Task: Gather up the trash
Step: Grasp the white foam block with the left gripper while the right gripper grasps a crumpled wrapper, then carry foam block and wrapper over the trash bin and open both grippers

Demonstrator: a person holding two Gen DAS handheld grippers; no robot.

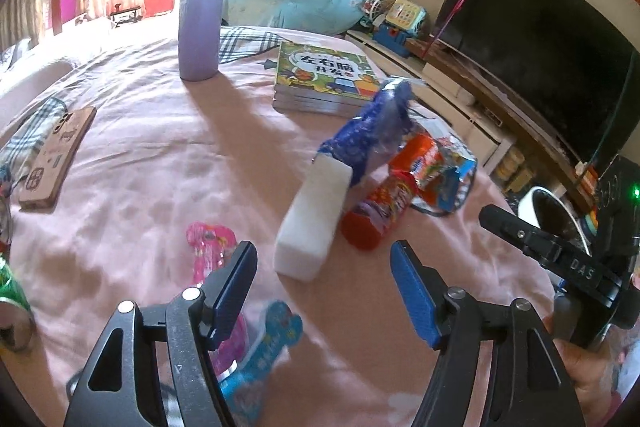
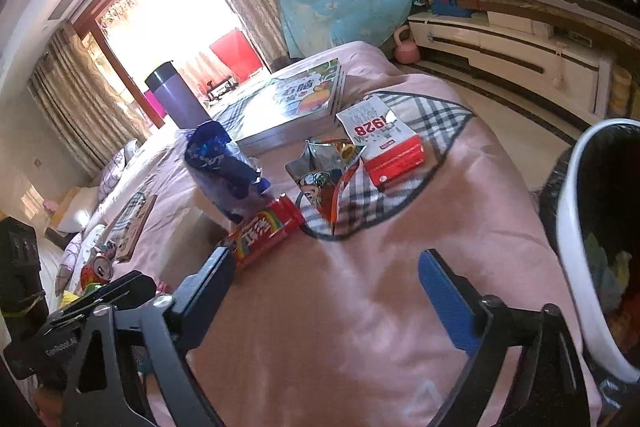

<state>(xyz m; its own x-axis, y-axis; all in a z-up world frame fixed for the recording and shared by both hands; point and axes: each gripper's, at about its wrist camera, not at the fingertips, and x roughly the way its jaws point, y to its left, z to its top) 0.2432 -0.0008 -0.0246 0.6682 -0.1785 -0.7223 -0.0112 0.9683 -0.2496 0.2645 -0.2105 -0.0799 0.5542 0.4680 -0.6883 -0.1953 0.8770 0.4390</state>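
Left tongs (image 1: 324, 291) spread wide and holding nothing, low over the pink bedsheet (image 1: 152, 155); right tongs (image 2: 328, 291) likewise spread over bare sheet near the bed's edge. Trash heaped mid-bed: white foam block (image 1: 310, 223), crinkled blue wrapper (image 1: 372, 131), glossy red candy tube (image 1: 380, 215), torn foil snack bag (image 2: 324, 179). Pink wrapper (image 1: 208, 247) just beside left tongs. White-rimmed bin (image 2: 580, 227) beyond the bed's edge. Right view alone shows flat red-and-white carton (image 2: 384, 143).
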